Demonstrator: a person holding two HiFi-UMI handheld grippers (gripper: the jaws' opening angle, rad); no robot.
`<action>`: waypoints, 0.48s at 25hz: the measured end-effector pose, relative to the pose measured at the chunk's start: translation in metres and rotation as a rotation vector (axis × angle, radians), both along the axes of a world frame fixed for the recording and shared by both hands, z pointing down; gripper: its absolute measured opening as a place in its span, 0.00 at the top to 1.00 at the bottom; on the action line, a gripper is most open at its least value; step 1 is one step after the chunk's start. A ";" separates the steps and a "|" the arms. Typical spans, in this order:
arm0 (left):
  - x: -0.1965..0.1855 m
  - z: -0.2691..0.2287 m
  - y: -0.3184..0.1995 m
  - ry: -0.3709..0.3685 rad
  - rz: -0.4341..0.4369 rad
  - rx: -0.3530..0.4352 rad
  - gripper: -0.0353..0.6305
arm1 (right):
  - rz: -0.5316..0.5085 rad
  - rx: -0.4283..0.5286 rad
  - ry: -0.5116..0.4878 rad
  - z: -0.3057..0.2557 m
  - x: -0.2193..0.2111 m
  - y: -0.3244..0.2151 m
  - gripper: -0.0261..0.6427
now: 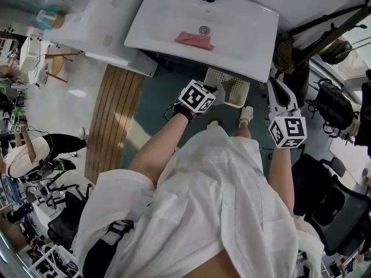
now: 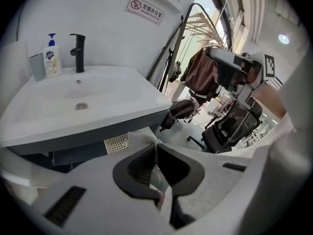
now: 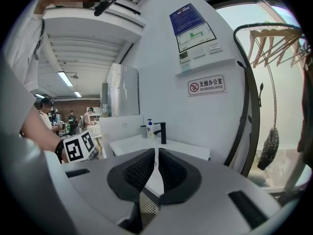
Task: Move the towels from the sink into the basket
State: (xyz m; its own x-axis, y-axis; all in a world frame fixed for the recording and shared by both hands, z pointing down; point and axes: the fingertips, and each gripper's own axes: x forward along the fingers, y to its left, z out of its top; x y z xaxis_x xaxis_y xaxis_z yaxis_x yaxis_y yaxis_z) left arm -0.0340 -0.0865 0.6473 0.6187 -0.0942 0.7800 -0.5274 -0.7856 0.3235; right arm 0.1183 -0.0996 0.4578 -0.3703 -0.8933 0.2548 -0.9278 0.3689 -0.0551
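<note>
Pink towel (image 1: 194, 40) lies in the sink (image 1: 243, 33) beside the drain; left gripper (image 2: 155, 146) is clamped on a pale towel (image 2: 140, 137) just above the basket (image 1: 235, 88); advise centring over the opening before release; right gripper (image 3: 156, 153) closed, empty; basket contents not discernible.

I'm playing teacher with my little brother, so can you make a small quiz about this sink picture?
1. True or false: the pink towel lies in the sink, close to the drain.
2. Where is the white basket? A) on top of the sink B) on the floor below the sink's front edge C) on a chair
3. Fill in: the left tool is shut on a pale ____.
Key: 1 true; 2 B; 3 towel (the pale towel sticks up between its tips).
</note>
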 end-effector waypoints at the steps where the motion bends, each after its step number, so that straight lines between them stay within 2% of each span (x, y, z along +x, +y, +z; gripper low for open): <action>1: 0.002 0.003 -0.005 -0.004 0.002 0.002 0.91 | 0.004 -0.002 0.000 0.000 0.002 0.000 0.91; 5: 0.011 0.005 -0.026 0.005 -0.015 0.028 0.90 | 0.021 -0.010 0.000 0.003 0.012 0.000 0.91; 8: 0.014 0.007 -0.040 0.011 -0.058 0.029 0.80 | 0.026 -0.012 0.002 0.004 0.018 -0.003 0.91; 12: 0.014 0.006 -0.051 0.024 -0.093 0.031 0.77 | 0.028 -0.006 0.002 0.001 0.023 -0.009 0.91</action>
